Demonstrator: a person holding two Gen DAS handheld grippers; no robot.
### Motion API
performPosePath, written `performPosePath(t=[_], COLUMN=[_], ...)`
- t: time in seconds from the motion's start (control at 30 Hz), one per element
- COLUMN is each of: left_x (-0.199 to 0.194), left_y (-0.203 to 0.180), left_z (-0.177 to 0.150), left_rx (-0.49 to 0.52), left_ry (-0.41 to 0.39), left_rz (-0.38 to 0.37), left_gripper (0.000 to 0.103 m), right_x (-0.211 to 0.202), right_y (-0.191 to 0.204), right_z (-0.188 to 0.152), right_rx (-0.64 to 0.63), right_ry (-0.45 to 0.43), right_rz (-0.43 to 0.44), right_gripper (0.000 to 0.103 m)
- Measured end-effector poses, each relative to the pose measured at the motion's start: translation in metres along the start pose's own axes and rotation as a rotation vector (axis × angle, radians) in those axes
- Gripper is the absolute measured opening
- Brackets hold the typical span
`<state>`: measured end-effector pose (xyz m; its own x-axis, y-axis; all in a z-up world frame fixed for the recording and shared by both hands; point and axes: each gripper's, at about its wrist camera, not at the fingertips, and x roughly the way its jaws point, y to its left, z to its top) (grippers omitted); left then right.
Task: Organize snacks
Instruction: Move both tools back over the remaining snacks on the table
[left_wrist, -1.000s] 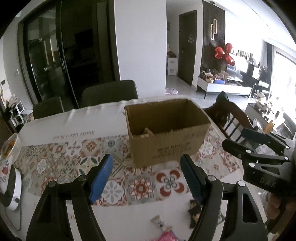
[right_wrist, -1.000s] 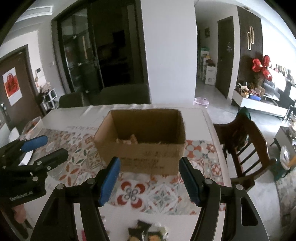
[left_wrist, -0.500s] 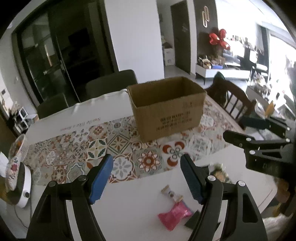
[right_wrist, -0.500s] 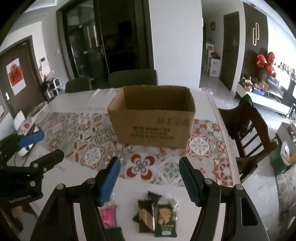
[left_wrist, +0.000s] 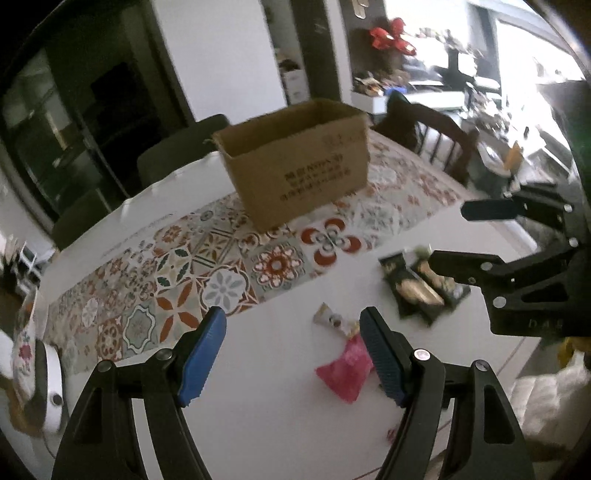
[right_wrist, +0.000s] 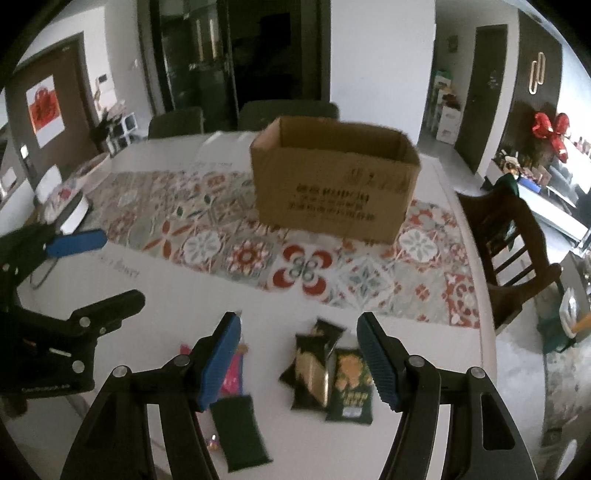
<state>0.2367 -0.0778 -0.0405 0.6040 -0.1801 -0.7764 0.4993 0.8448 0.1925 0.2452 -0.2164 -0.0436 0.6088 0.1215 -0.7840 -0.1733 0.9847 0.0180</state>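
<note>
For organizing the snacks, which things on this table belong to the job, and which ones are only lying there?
Belong to the job:
- open brown cardboard box
- dark green snack packets
- pink snack pouch
- small beige wrapped snack
- plain dark pouch

Only lying about:
- patterned tile-print table runner
- white round appliance
- dark wooden chair

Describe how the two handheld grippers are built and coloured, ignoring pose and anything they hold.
Both are matte black plastic frames with triangular cut-outs and silver screw heads. The left gripper and the right gripper each carry two long fingers faced with ribbed blue pads. Pale lettering marks each body, too blurred to read. No cables or sleeves show.
</note>
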Motion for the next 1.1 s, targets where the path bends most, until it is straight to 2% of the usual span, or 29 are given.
performPosePath(t=[0.2, 0.5, 0.77, 1.1], left_x=[0.007, 0.026, 0.049, 0.078], left_y=[-0.005, -0.017, -0.025, -0.032], left_z=[-0.018, -0.04, -0.054, -0.054], left_rx=[0.074, 0.205, 0.306, 0.327], left_ry=[0.021, 0.012, 0.011, 0.045], left_rz=[-0.059, -0.104, -0.167, -0.259], left_gripper=[0.074, 0.074, 0.066, 0.06], right_x=[0.005, 0.029, 0.054, 0.078], right_y=[0.019, 0.037, 0.052, 0.053], right_z=[-0.019, -0.054, -0.08, -0.094], right_rx=[-0.034, -0.019, -0.03, -0.014], right_ry=[0.046, 0.159, 0.232, 0.298], right_rz=[0.017, 0.077, 0.093, 0.101], right_gripper=[0.066, 0.066, 0.066, 0.066])
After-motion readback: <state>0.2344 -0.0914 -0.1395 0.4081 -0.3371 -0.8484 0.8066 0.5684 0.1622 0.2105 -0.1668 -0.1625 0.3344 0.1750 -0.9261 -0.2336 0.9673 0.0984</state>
